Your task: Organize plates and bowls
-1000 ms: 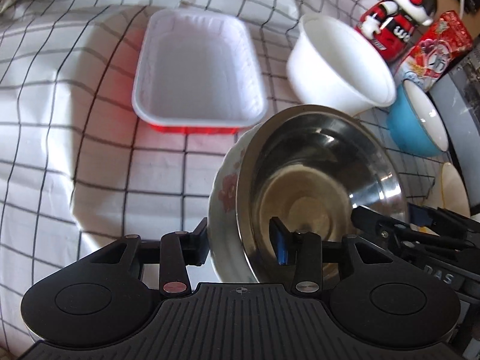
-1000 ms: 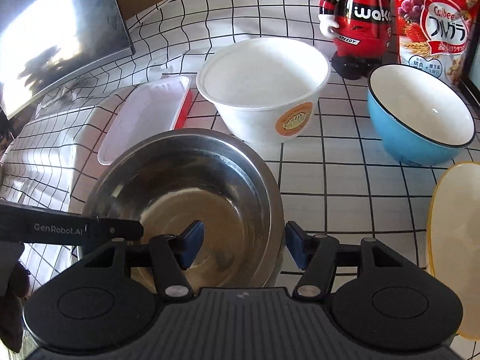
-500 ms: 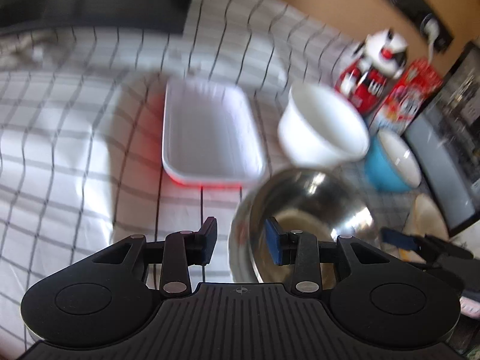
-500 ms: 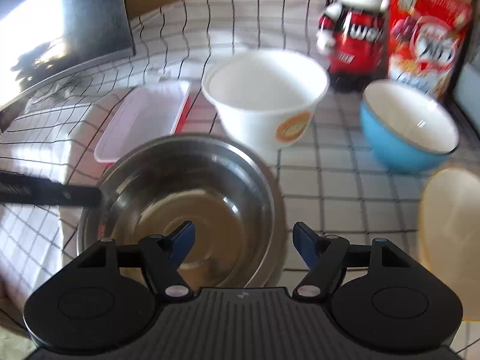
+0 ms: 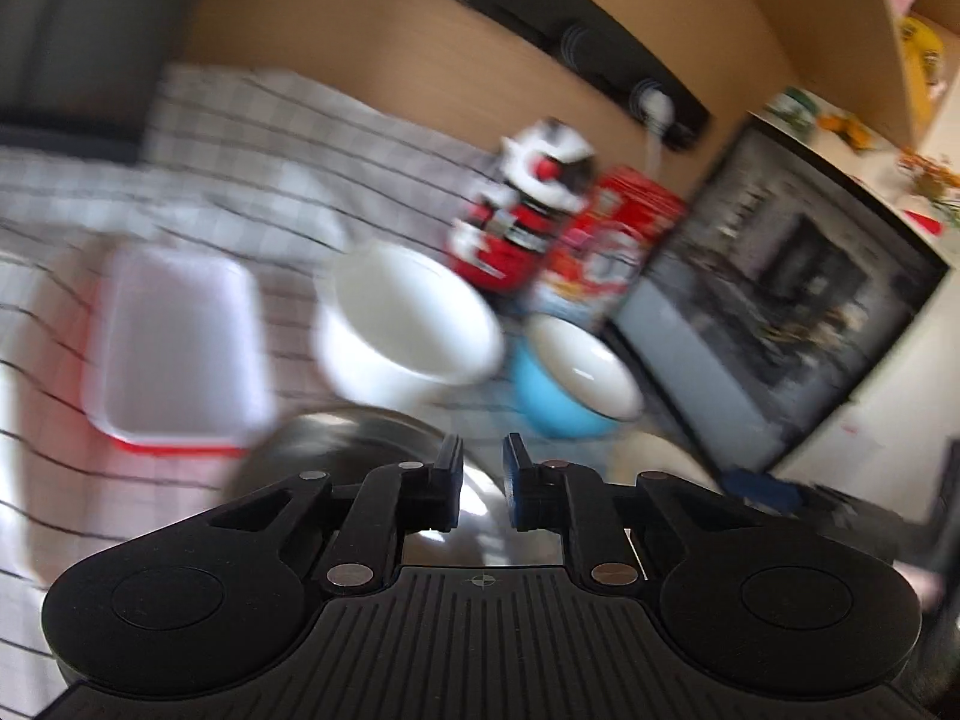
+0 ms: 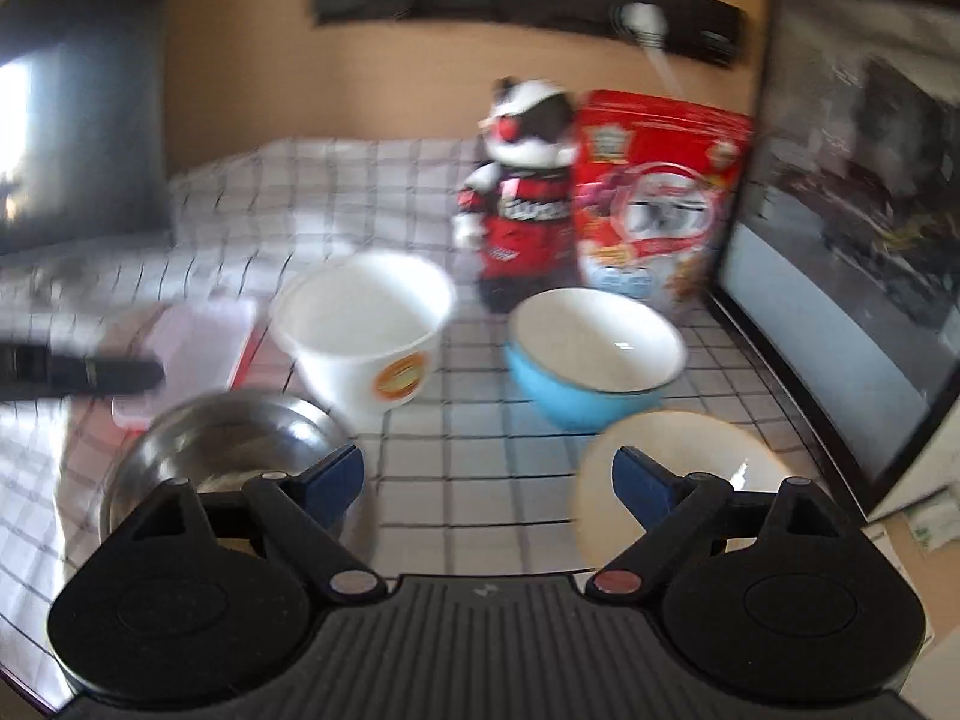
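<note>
**Hovering over the bowls, both pairs of fingers empty**

Starting at the left of the left wrist view, a white tray with a red rim (image 5: 174, 348) lies on the checked cloth (image 5: 288, 138) that covers the bench. Just right of it stands the white paper bowl (image 5: 408, 324), and right again the blue bowl (image 5: 570, 384) with its white inside. Behind those two, toward the upper middle of the frame, are a red and white robot toy (image 5: 528, 204) and a red cereal bag (image 5: 612, 240); a dark framed picture (image 5: 780, 300) leans at the right. The steel bowl (image 5: 336, 450) sits at lower centre, partly hidden behind the left gripper (image 5: 483, 480), whose fingers are drawn almost together with only a narrow gap and nothing pinched between them. The whole view is blurred.

In the right wrist view, the other gripper's dark tip pokes in at the left edge. The steel bowl (image 6: 234, 450) rests at lower left, the white paper bowl (image 6: 366, 330) above it toward the centre, the blue bowl (image 6: 594, 360) to its right, and a pale plate (image 6: 690, 456) at lower right, partly behind the right finger. The right gripper (image 6: 486, 474) has its fingers spread wide and still opening, with only bare cloth between them.
</note>
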A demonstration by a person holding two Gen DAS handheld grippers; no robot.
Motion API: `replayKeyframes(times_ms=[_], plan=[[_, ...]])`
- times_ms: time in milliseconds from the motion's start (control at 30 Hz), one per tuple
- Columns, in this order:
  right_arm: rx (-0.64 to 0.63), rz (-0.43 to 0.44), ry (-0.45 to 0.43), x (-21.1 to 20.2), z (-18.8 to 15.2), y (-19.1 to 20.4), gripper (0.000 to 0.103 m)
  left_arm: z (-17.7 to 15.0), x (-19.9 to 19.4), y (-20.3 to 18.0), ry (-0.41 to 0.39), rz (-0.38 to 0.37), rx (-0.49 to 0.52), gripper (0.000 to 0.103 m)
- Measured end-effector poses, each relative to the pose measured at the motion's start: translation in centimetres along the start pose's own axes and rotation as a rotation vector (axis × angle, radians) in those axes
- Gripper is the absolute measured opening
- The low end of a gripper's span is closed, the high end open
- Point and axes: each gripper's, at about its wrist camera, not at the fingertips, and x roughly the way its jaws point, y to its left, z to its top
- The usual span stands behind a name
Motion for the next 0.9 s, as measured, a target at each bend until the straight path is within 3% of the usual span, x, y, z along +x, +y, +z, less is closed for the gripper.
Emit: replayKeyframes(times_ms=[133, 267, 367, 600, 700, 867, 900], plan=[[0.067, -0.005, 0.016, 0.7, 1.8, -5.6, 0.091, -0.4, 4.2, -3.0, 0.102, -0.051, 0.031, 0.015], [-0.005, -0.028, 0.052, 3.0, 2.6, -9.2, 0.088, -0.5, 8.5, -6.9, 0.145, 0.008, 0.057, 0.014], [-0.094, 0.003, 0.076, 4.5, 2.1, -11.3, 0.087, -0.6, 12.0, -9.0, 0.192, 0.008, 0.081, 0.016], [-0.114, 0.075, 0.176, 9.5, 1.1, -16.4, 0.087, -2.4, 18.1, -11.5, 0.285, 0.242, 0.055, 0.019], [-0.108, 0.132, 0.227, 11.4, 0.9, -17.4, 0.080, -3.2, 18.6, -11.5, 0.305, 0.284, 0.010, 0.019], [-0.077, 0.221, 0.324, 13.1, 0.0, -17.4, 0.058, -3.8, 18.9, -11.0, 0.351, 0.309, -0.035, 0.018], [-0.070, 0.217, 0.328, 13.1, -0.2, -17.3, 0.058, -3.8, 19.1, -10.9, 0.360, 0.312, -0.030, 0.018]])
